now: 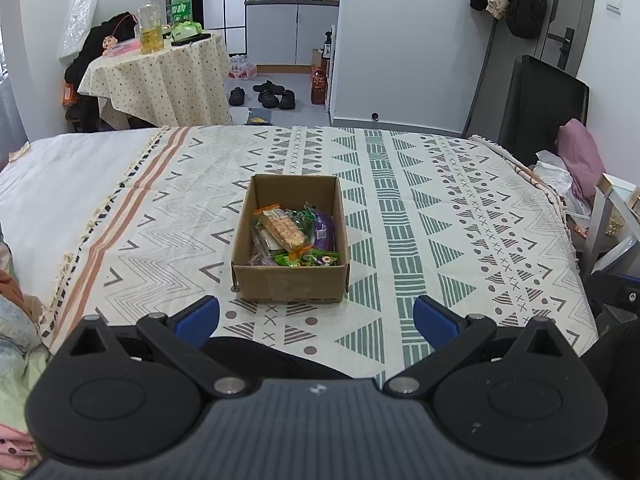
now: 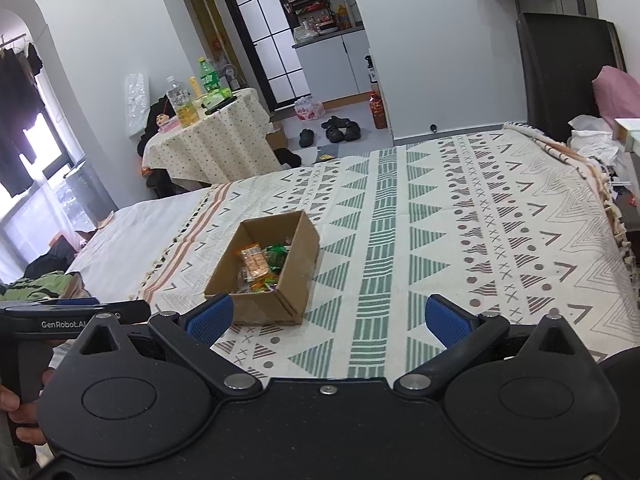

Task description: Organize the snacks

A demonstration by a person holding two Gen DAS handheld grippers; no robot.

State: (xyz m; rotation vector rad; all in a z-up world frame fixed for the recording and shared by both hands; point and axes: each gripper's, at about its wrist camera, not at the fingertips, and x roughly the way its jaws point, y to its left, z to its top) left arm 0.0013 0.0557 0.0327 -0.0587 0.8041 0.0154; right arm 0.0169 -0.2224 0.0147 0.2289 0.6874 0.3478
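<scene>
An open cardboard box (image 1: 288, 286) stands on the patterned cloth (image 1: 400, 216) and holds several wrapped snacks (image 1: 294, 236), with a biscuit pack on top. My left gripper (image 1: 316, 320) is open and empty, just short of the box's near wall. In the right wrist view the box (image 2: 298, 264) sits to the left with the snacks (image 2: 260, 266) inside. My right gripper (image 2: 328, 318) is open and empty, to the right of the box and nearer than it. The left gripper's body (image 2: 76, 314) shows at the left edge.
The cloth covers a bed with white sheet (image 1: 60, 184) at left. A round table (image 1: 160, 76) with bottles stands beyond. Shoes (image 1: 272, 94) lie on the floor. Pink cloth and white bags (image 1: 568, 168) lie at the right edge, by a white stand (image 1: 612, 216).
</scene>
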